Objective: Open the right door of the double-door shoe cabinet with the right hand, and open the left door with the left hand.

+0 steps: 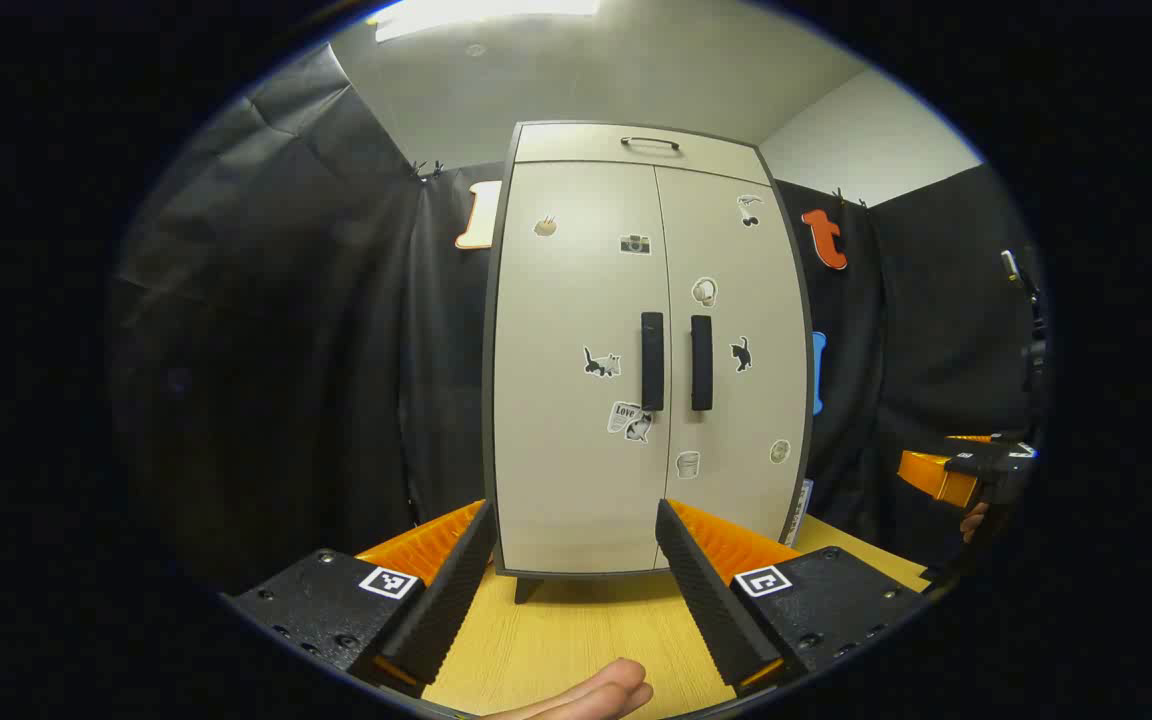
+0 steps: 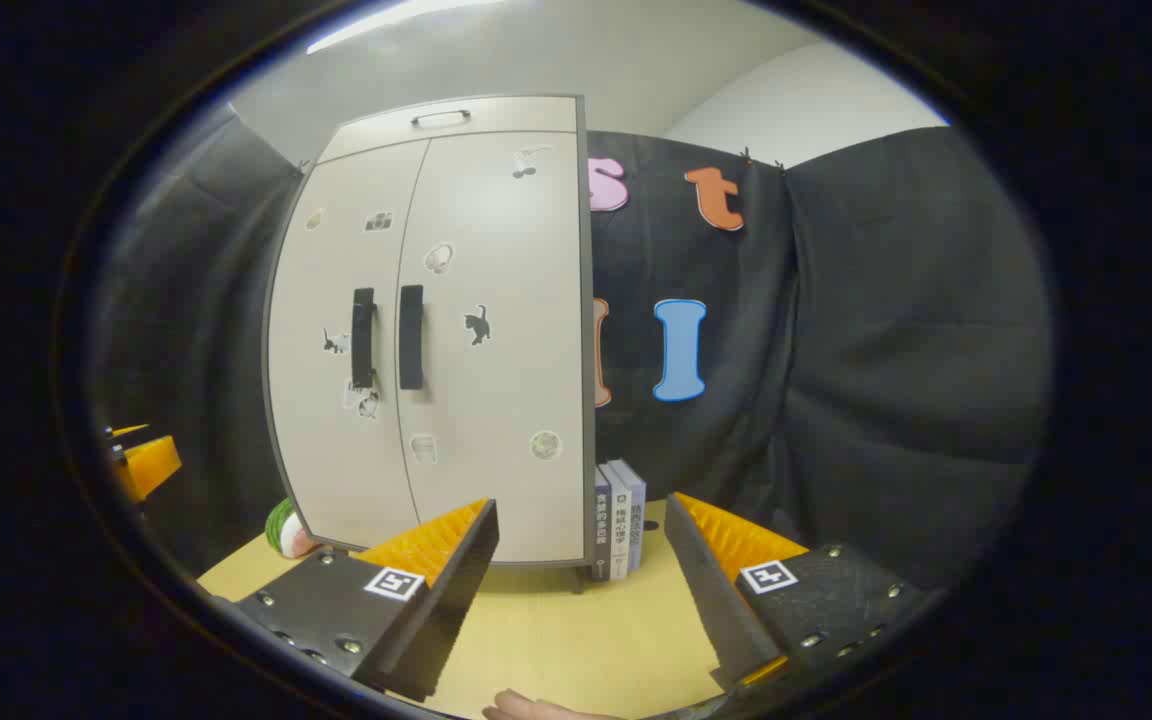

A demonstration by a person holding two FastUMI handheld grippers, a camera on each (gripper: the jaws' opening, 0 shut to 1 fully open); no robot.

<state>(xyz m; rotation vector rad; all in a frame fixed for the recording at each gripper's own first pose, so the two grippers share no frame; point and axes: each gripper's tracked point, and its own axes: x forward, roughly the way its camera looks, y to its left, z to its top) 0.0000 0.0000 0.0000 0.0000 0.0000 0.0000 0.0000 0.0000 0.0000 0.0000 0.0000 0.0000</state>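
A fingertip (image 1: 591, 692) shows at the bottom edge, between the spread, empty left claw (image 1: 571, 590) fingers. Beyond, on the table (image 1: 576, 630), stands the cabinet (image 1: 626, 350), both doors shut, handles (image 1: 652, 360) side by side. The right claw (image 2: 581, 590), spread and empty, faces its right edge, where books (image 2: 619, 530) stand just beside it.

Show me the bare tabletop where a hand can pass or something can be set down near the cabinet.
Free: the wooden table between the shoe cabinet and the open left gripper, and the strip ahead of the open right gripper. Crowded: books stand against the cabinet's right side, and a watermelon-like ball sits at its left corner.
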